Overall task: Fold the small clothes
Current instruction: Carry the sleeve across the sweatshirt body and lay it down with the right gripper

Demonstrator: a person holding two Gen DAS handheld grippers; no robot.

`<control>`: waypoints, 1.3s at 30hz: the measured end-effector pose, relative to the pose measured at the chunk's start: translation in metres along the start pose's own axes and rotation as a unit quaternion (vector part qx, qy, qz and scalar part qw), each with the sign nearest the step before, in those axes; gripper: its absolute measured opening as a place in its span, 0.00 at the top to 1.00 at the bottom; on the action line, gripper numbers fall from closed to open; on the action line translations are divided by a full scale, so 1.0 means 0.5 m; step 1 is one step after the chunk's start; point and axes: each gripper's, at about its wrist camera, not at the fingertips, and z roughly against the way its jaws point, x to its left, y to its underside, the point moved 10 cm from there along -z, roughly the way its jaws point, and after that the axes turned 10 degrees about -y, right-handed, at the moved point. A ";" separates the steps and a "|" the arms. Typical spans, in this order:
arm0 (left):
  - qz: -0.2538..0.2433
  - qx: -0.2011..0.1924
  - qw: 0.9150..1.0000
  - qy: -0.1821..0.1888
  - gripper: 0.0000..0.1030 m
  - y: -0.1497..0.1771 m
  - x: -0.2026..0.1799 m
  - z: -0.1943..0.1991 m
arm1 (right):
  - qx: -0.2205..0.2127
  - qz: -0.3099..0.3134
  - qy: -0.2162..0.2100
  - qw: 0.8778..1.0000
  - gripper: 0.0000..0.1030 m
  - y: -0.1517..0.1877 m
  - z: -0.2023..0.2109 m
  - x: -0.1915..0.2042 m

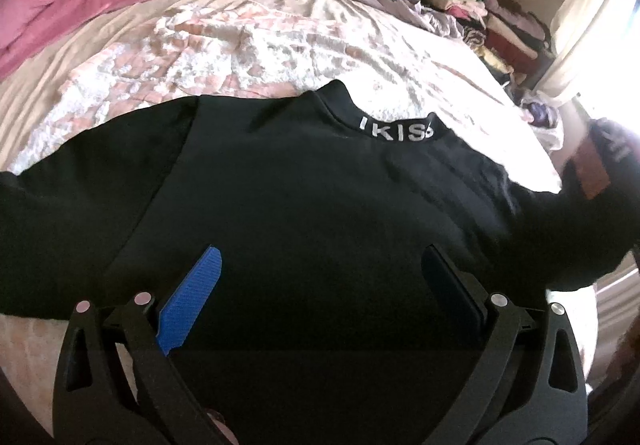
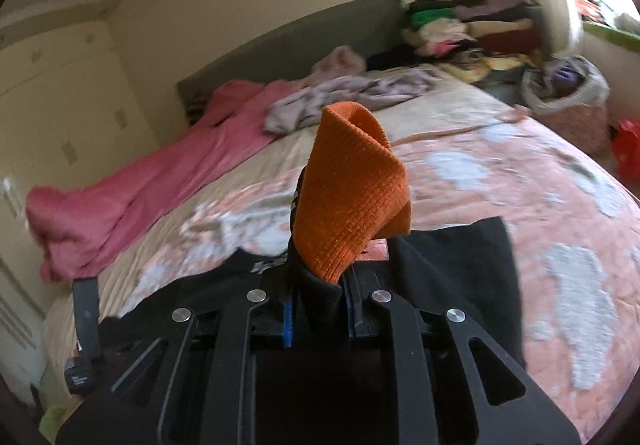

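1. Left gripper [image 1: 320,269]: blue-padded jaws spread wide apart, holding nothing, poised over the lower middle of the black top.
2. Black top [image 1: 280,205]: lies spread flat across the near part of the bed, collar toward the headboard, one sleeve reaching toward the left edge. White lettering [image 1: 396,131] runs across the collar band.
3. Right gripper [image 2: 320,297]: jaws pressed together on the black top's [image 2: 452,277] sleeve end; an orange ribbed cuff [image 2: 352,189] stands upright out of the jaws. In the left wrist view this cuff [image 1: 592,165] appears raised above the right edge of the bed, blurred.
4. Bedspread [image 2: 520,205]: peach with pale patches, covers the bed beneath the top.
5. Pink blanket [image 2: 140,189]: bunched along the left edge of the bed, running up to the headboard.
6. Lilac garments [image 2: 348,93]: crumpled heap near the head of the bed.
7. Headboard [image 2: 280,45]: grey-green, against the far wall.
8. Stacked clothes [image 2: 472,25]: mixed colours, piled beside the far right corner of the bed.
9. Basket [image 2: 568,97]: off the right edge of the bed, contents indistinct.
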 end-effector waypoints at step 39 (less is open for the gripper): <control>0.094 0.058 0.990 0.091 0.31 0.016 0.055 -0.036 | 0.080 0.034 0.013 0.996 0.26 0.134 -0.085 0.046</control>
